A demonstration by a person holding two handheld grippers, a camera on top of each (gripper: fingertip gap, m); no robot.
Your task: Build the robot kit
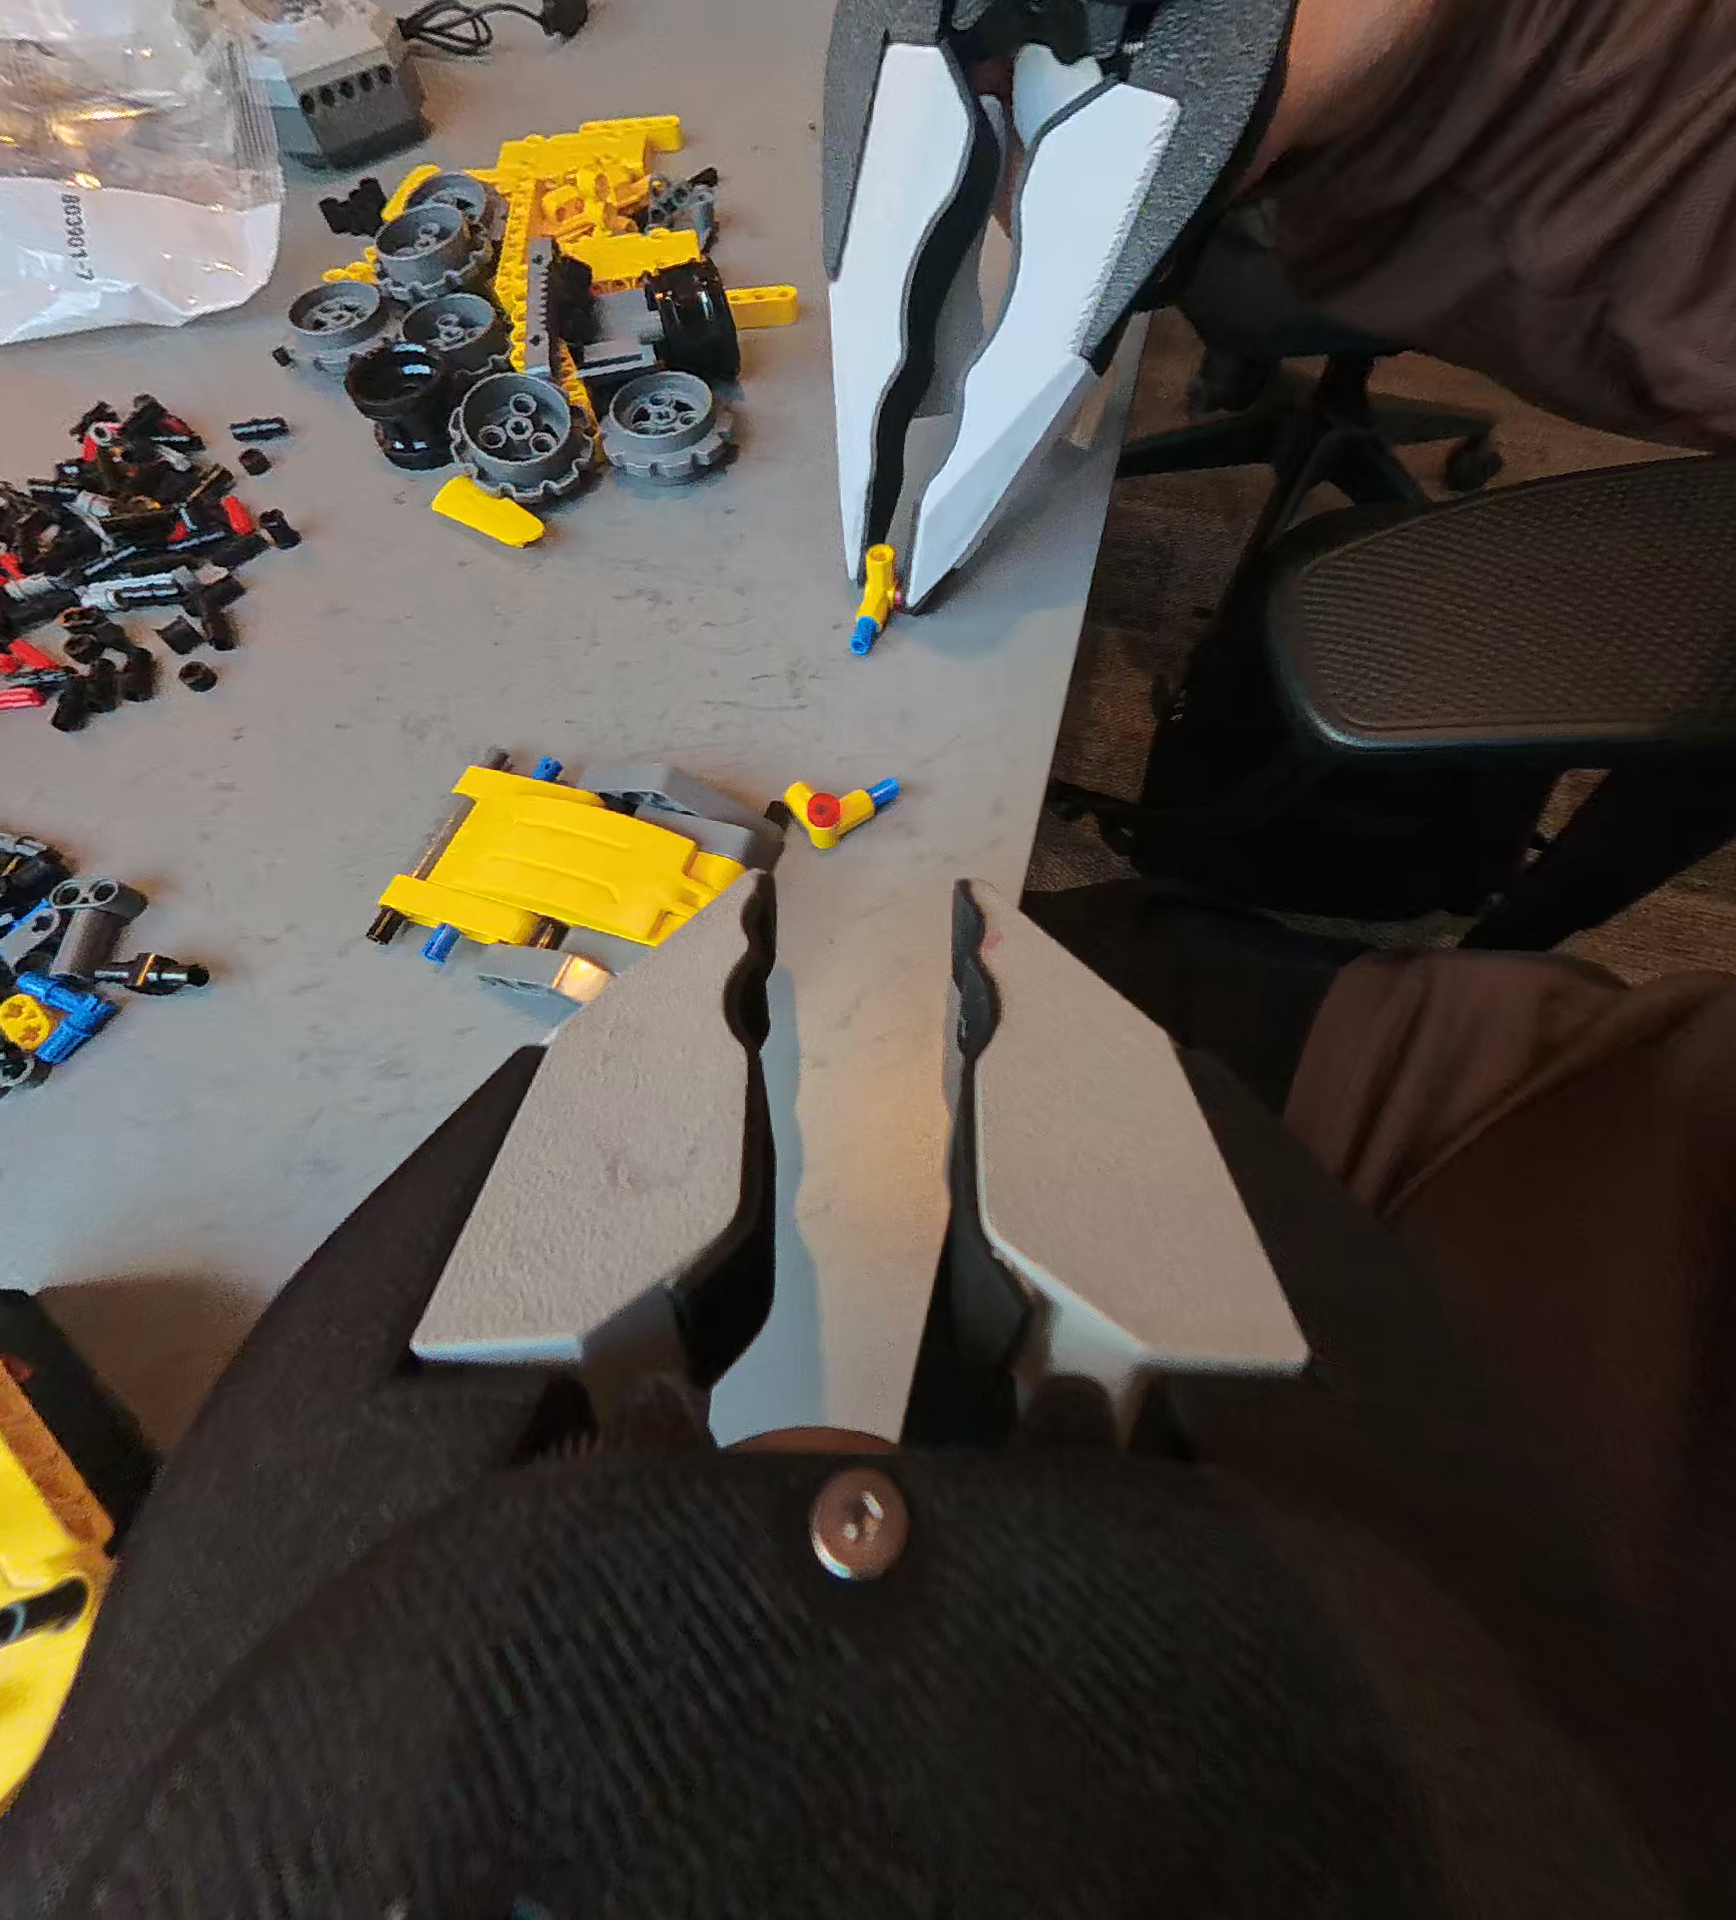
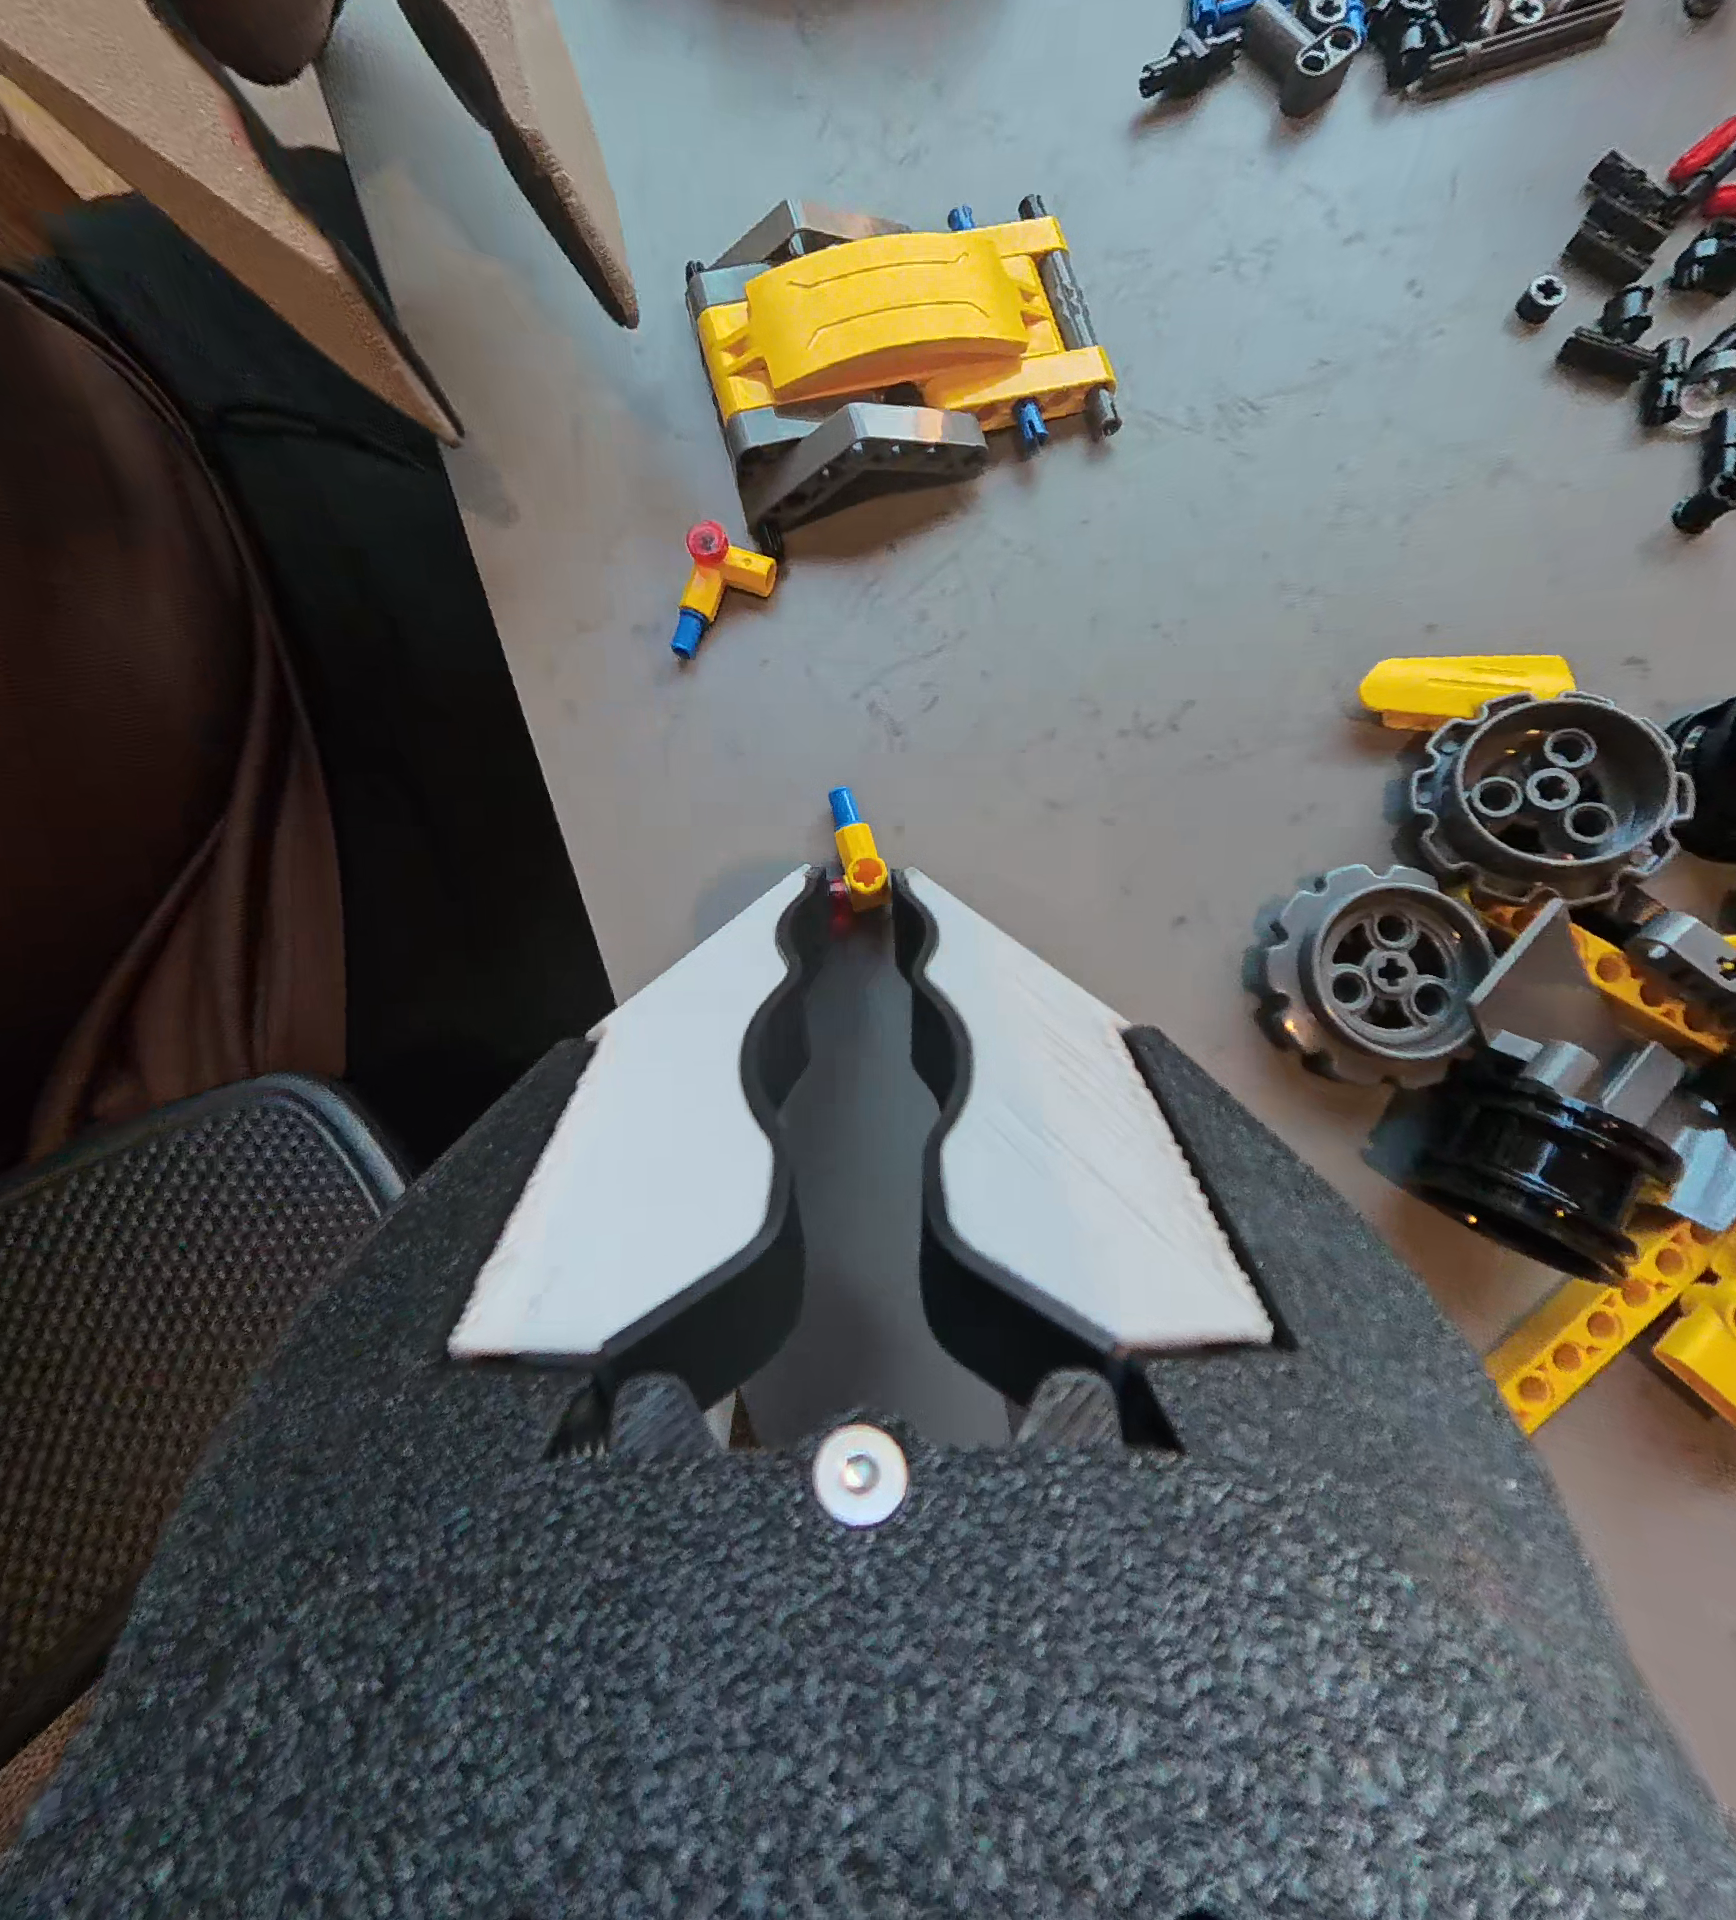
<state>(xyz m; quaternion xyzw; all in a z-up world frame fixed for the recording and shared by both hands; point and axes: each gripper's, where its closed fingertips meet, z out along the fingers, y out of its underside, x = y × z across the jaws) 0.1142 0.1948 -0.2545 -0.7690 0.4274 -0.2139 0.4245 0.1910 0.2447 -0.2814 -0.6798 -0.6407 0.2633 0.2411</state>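
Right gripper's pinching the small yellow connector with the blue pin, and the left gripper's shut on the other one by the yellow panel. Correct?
Not quite. The left gripper is open and holds nothing; the other connector lies on the table ahead of it, as the left wrist view shows. The right gripper does pinch its connector.

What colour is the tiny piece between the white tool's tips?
Yellow connector with a blue pin; right wrist view.

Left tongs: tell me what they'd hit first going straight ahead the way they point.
Probably the small yellow connector with a red stud and blue pin, lying just ahead of the open left tongs on the grey table. Depth is uncertain; they might pass over it.
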